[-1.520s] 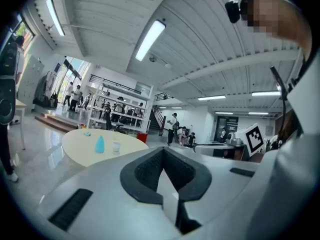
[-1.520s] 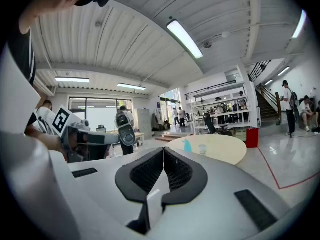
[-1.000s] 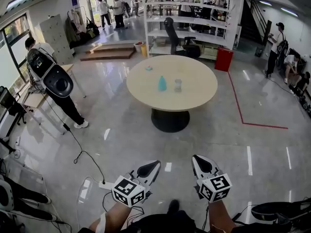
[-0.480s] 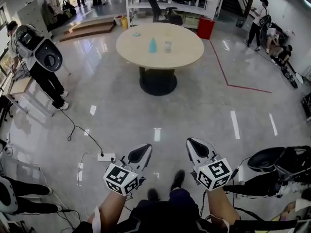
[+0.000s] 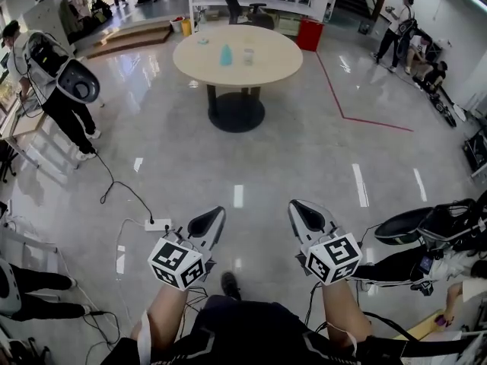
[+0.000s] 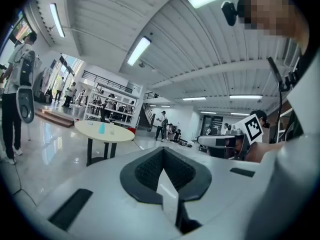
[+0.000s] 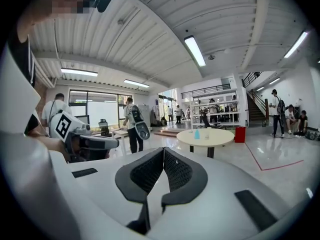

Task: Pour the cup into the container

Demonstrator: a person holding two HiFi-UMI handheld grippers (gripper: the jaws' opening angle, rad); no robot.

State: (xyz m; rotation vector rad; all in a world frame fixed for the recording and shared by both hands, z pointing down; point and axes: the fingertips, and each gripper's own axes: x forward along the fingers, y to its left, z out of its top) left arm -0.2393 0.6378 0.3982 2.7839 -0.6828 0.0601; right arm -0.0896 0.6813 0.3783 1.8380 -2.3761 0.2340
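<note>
At the top centre of the frame, the blue cup (image 5: 226,55) and clear container (image 5: 249,56) stand side by side on the round surface (image 5: 278,67), well apart from you. Your left tongs (image 5: 209,222) and right tongs (image 5: 302,214) hang low, both clenched on nothing, since nothing is within reach.

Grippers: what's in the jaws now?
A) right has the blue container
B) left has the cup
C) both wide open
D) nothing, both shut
D: each gripper view shows its pads closed together with nothing between. The left gripper and right gripper are over the floor, while the clear cup and blue container stand on the round table ahead.
</note>
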